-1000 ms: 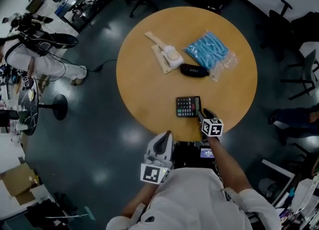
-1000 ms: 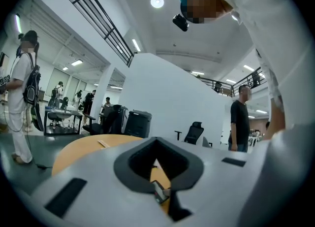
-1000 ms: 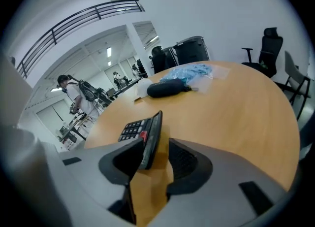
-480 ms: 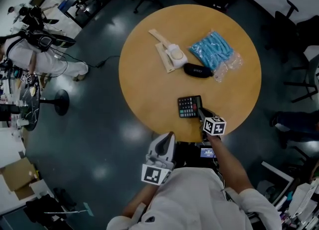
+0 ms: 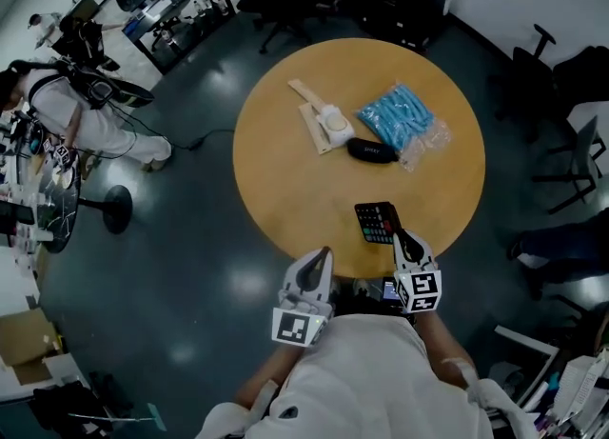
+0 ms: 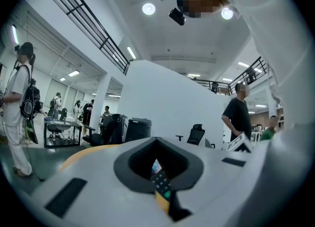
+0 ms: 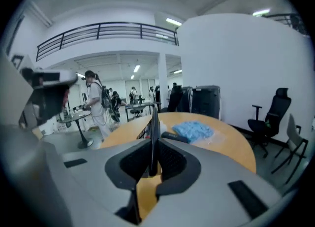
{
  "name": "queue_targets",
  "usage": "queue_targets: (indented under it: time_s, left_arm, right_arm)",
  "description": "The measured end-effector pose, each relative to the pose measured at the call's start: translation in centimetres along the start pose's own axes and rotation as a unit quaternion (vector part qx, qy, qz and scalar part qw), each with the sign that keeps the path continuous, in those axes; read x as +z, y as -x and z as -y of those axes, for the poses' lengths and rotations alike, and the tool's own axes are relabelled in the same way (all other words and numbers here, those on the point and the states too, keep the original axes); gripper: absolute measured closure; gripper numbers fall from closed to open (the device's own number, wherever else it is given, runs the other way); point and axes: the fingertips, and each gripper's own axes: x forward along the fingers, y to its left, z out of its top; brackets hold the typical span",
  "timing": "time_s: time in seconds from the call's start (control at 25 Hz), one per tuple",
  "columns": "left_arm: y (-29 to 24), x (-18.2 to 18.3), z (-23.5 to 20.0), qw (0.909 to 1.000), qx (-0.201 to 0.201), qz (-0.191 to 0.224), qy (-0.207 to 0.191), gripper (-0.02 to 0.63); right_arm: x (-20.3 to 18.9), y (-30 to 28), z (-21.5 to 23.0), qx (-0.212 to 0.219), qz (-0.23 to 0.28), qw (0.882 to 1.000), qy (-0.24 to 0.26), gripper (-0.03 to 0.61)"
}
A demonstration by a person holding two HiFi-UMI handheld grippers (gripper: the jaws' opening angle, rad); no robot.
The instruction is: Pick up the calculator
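The black calculator (image 5: 377, 221) hangs tilted above the near edge of the round wooden table (image 5: 285, 170), gripped at its near end by my right gripper (image 5: 400, 236). In the right gripper view the calculator (image 7: 153, 132) stands edge-on between the jaws, which are closing and press on both its faces. My left gripper (image 5: 321, 258) is held level off the table's near edge, its jaws together with nothing in them. Through the gap in its jaws, in the left gripper view, I see the calculator (image 6: 160, 184) in the distance.
On the table's far half lie a blue plastic bag (image 5: 400, 115), a black case (image 5: 371, 150) and a white device on wooden strips (image 5: 329, 123). Office chairs (image 5: 561, 151) stand to the right. A person (image 5: 86, 113) stands at the far left.
The right gripper closed on the calculator and lifted it off the table, toward the near edge. The left gripper stayed where it was.
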Motion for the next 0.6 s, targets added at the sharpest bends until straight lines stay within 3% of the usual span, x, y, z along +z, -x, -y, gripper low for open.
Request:
queue_targets:
  time_s: [0.08,0.2,0.48,0.6]
  left_arm:
    - [0.2,0.6,0.2,1.0000,0.001,0.006,0.004,0.607]
    - [0.2,1.1,0.4,0.9994,-0.005,0.028,-0.019,0.607]
    - [-0.5,1.5,1.6,0.9996,-0.022,0.019,-0.004,0.607]
    - [-0.2,1.5,1.7,0.9990,-0.026,0.031,-0.017,0.607]
  right_arm:
    - [3.0,3.3,-0.4,-0.008,0.043,0.999,-0.009,0.528]
    - [6.0,6.3,-0.9,-0.007,0.083,0.996,-0.027,0.528]
    - [8.1,7.6,-0.8,-0.006,0.108,0.994,-0.024,0.528]
    - [8.4,8.1,-1.2,-0.005,0.115,0.993,-0.026,0.528]
